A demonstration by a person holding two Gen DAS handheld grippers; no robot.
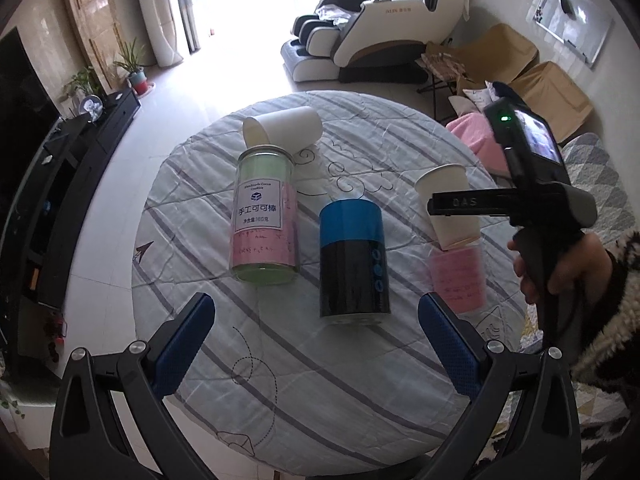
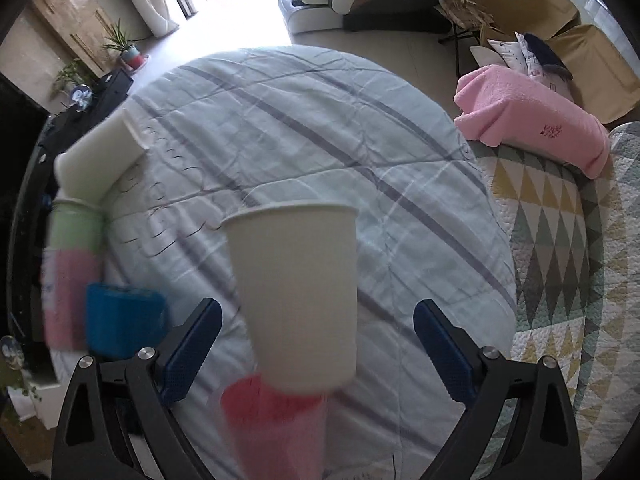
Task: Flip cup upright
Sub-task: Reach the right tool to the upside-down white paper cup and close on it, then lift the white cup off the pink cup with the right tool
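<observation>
Round table (image 1: 304, 364) under a striped quilted cloth, seen from both wrist cameras.

Left gripper (image 1: 316, 340): jaws spread wide and empty, hovering over the table's 6 o'clock sector; bare cloth lies between the pads.

Right gripper (image 2: 318, 344): jaws likewise apart, flanking a white paper cup (image 2: 296, 292) without visible contact. The cup stands mouth-up on a pink-filled jar (image 2: 276, 428) near the table's 3 o'clock edge; in the left wrist view the same cup (image 1: 448, 208) is partly crossed by the gripper's black bar, held by the right hand (image 1: 560, 268).

A second paper cup (image 1: 284, 128) lies on its side at 11 o'clock, its rim touching the top of a labelled glass jar (image 1: 264, 220). A blue-and-black canister (image 1: 354, 260) stands at centre, apart from both jars.

Open cloth extends from 12 to 2 o'clock. Beyond the 3 o'clock edge lie a pink blanket (image 2: 532, 124) and a triangle-patterned rug (image 2: 560, 240).

Legibility: in the right wrist view the pink jar and the left-hand objects are blurred, and whether the upright cup sits squarely on its jar cannot be told.
</observation>
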